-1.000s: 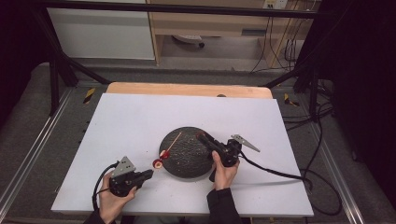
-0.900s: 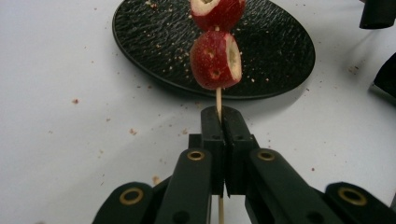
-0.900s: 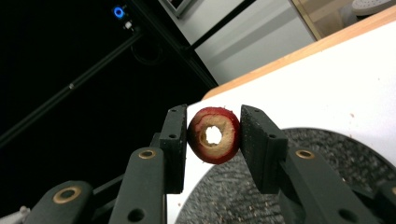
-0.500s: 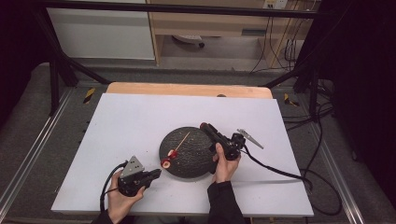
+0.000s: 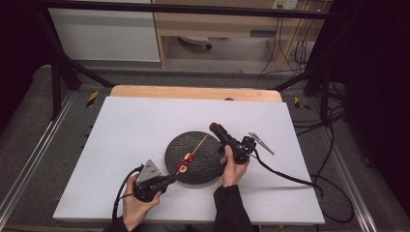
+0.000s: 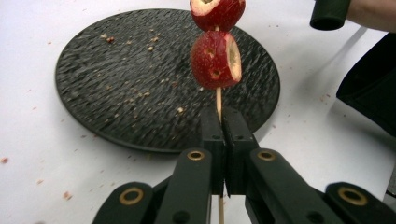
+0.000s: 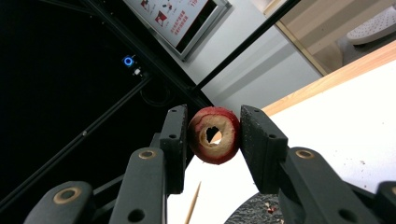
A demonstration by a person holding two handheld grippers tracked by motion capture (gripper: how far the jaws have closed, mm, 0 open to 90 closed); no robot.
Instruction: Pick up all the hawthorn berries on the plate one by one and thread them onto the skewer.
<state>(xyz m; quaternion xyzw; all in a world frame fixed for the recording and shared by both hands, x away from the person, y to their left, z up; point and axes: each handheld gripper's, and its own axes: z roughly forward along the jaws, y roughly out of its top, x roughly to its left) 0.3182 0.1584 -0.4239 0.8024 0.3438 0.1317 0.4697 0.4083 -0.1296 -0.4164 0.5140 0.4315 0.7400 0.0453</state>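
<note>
progress: two fruit pieces (image 6: 215, 59) on skewer (image 6: 218, 100) | left fingers (image 6: 225, 135) pinch skewer | right fingers (image 7: 211, 140) clamp cored fruit ring (image 7: 214, 135) | left: thread it on

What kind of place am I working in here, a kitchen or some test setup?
Likely a lab recording rig, not a kitchen: a white table inside a black metal frame, loose cables behind it, and a poster on the wall.

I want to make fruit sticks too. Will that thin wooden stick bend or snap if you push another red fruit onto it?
Probably a little bendy: the skewer is very thin, with two red fruits up top. It might snap if pushed sideways. The left gripper pinches it low, so the tip could wobble.
</note>
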